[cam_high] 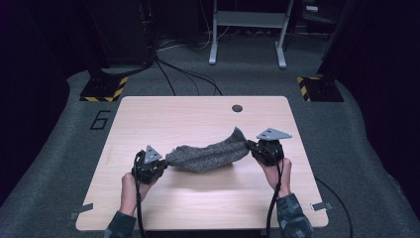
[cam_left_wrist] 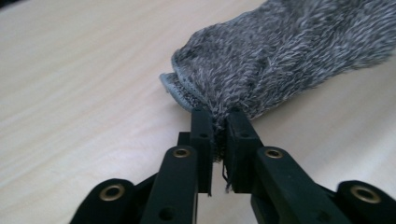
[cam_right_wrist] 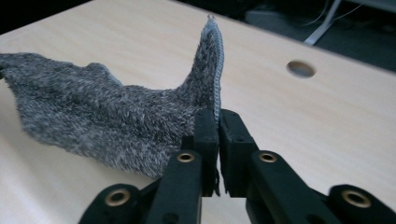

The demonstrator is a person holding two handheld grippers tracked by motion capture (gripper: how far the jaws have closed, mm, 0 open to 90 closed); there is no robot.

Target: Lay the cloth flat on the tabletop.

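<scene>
A fuzzy grey cloth (cam_high: 208,154) hangs stretched between my two grippers just above the wooden table (cam_high: 198,119). My left gripper (cam_high: 161,166) is shut on the cloth's left edge, and in the left gripper view the cloth (cam_left_wrist: 280,56) is pinched between the black jaws of my left gripper (cam_left_wrist: 220,128). My right gripper (cam_high: 251,146) is shut on the cloth's right edge. In the right gripper view my right gripper (cam_right_wrist: 218,123) clamps the stitched hem, and a corner of the cloth (cam_right_wrist: 116,112) stands up above the jaws.
A round cable hole (cam_high: 237,108) lies near the table's far edge, seen too as a hole (cam_right_wrist: 300,68) in the right gripper view. Beyond the table stand a metal frame (cam_high: 247,29), floor cables and yellow-black striped bases (cam_high: 104,89).
</scene>
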